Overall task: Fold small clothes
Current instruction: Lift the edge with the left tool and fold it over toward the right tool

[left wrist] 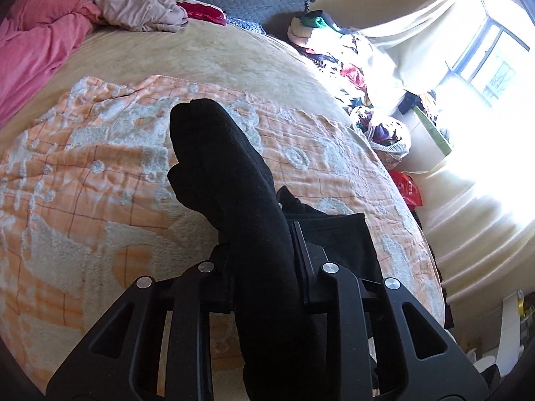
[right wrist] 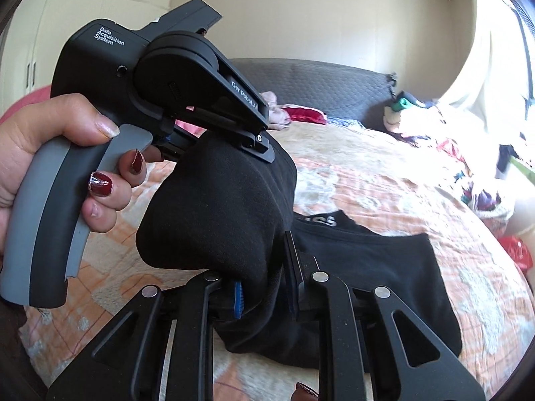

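Left wrist view: the left gripper (left wrist: 264, 254) clamps a black knit sock (left wrist: 227, 173) raised over the orange-and-white patterned blanket (left wrist: 83, 167); the sock hides its fingertips. Right wrist view: the right gripper (right wrist: 264, 287) pinches the same sock (right wrist: 214, 214), whose far end the left gripper (right wrist: 247, 140) holds, beside flat black underwear (right wrist: 374, 267) partly cut off below.

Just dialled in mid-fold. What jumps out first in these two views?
A black garment dominates both views, bunched and lifted off the bed, pinched by the left tool from above and the right tool from below. Its lower part lies spread on the orange-and-white patterned blanket. Beyond, a pink cloth sits at the bed's far end, and a heap of mixed clothes runs along the window side.
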Tool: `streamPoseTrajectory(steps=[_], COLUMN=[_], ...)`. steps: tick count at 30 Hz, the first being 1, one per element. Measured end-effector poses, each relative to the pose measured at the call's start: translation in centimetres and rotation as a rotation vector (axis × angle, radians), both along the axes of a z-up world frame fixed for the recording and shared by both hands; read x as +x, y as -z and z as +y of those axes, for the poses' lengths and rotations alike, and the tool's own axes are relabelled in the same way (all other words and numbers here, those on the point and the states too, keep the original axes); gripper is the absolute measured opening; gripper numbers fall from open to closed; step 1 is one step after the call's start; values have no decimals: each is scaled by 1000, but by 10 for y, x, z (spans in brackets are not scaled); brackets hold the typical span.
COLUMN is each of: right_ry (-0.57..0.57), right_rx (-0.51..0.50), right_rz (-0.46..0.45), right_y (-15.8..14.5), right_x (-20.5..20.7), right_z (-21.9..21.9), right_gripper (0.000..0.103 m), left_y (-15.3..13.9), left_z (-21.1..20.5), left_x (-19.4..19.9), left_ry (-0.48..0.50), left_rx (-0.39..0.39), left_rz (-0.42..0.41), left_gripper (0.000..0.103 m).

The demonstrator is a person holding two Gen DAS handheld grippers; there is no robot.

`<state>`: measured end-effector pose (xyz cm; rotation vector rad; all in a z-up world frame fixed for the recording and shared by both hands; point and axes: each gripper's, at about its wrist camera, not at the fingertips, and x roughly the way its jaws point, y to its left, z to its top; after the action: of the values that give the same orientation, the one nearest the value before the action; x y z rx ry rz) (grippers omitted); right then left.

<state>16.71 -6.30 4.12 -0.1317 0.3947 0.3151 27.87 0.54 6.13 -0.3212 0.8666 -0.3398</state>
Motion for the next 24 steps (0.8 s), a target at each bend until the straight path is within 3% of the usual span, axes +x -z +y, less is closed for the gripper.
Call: streamPoseTrajectory(steps=[8,24], right_ry=[69,152], right_rx=[88,273], right_rz=[40,167], right_y=[-1,22], right_x=[-8,-10], right_z=[-43,-102], right_gripper=[17,14], left_y=[-9,15], left_z=[-53,-127], left_x=[2,13], left_ry=[53,118], left_rx=[50,114], left_rz=[3,70], left_gripper=[18,18])
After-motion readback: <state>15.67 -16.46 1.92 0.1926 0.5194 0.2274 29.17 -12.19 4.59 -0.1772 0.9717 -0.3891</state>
